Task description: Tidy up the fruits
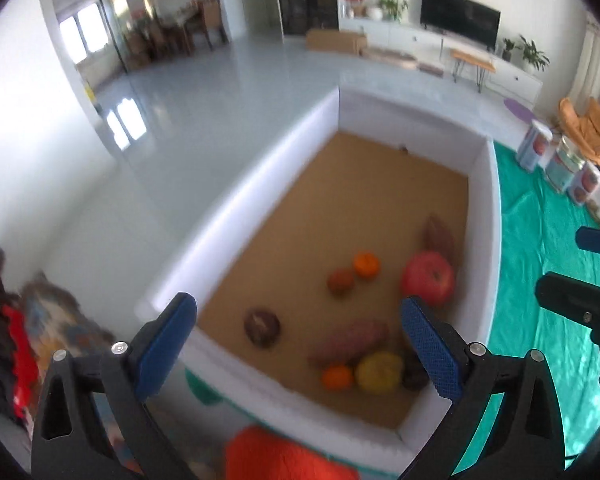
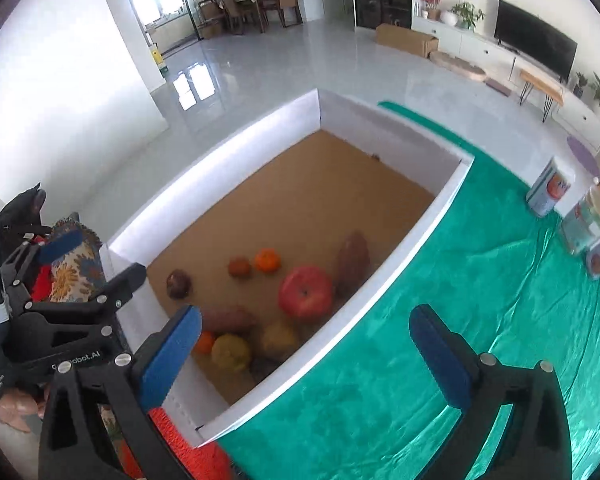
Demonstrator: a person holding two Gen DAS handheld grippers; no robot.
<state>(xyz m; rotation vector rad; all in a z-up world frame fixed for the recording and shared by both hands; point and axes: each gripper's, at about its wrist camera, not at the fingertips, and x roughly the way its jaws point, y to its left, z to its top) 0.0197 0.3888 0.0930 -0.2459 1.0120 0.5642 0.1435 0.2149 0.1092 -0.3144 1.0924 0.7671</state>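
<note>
A white-walled box (image 1: 482, 216) with a brown floor holds the produce. Inside lie a big red apple (image 1: 428, 278), two small oranges (image 1: 366, 265), a yellow fruit (image 1: 380, 372), two sweet potatoes (image 1: 350, 342), a dark round fruit (image 1: 262, 328) and a reddish-brown one (image 1: 340, 281). My left gripper (image 1: 298, 304) hangs open above the box's near end, nothing between its blue pads. My right gripper (image 2: 306, 314) is open too, empty, over the box's right wall (image 2: 400, 276) and the green cloth. The apple (image 2: 306, 292) lies just beyond it.
A green cloth (image 2: 460, 320) covers the surface right of the box. Printed cartons (image 2: 550, 192) stand at its far right edge. An orange-red textured object (image 1: 280, 460) lies against the box's near wall. A patterned fabric (image 2: 74, 268) sits to the left.
</note>
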